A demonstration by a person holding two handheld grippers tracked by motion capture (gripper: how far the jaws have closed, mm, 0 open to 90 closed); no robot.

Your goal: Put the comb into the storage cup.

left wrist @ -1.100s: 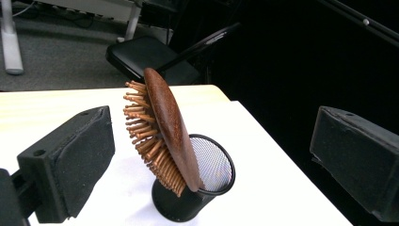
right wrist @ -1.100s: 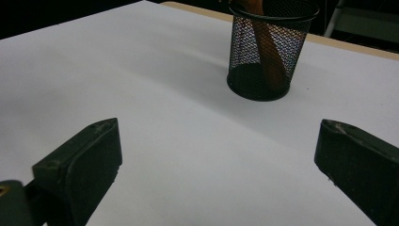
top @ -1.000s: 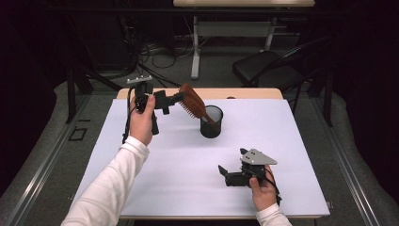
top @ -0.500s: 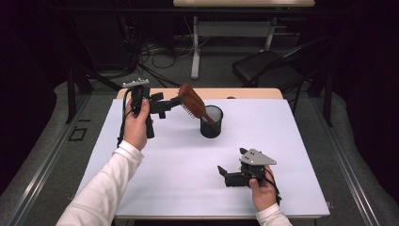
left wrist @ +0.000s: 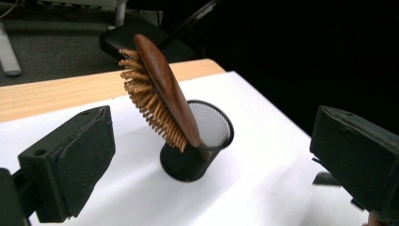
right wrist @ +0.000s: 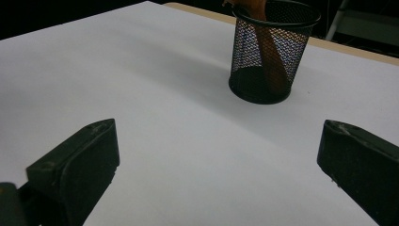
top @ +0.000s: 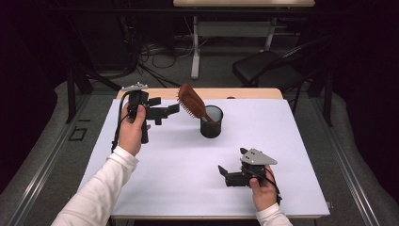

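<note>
A brown wooden hairbrush stands handle-down in a black mesh cup at the back middle of the white table cover, its head leaning left. My left gripper hovers open just left of the brush head, not touching it. In the left gripper view the hairbrush and cup show beyond the wide-apart pads. My right gripper rests open on the cover at the front right. In the right gripper view the cup stands ahead, the handle showing through the mesh.
A strip of bare wooden tabletop runs along the back edge of the cover. Behind the table are a dark chair, a desk leg and floor cables. White cover stretches between the two grippers.
My left gripper has drawn back left and toward the person, away from the brush head. The brush stays leaning in the cup. The right gripper has not moved.
</note>
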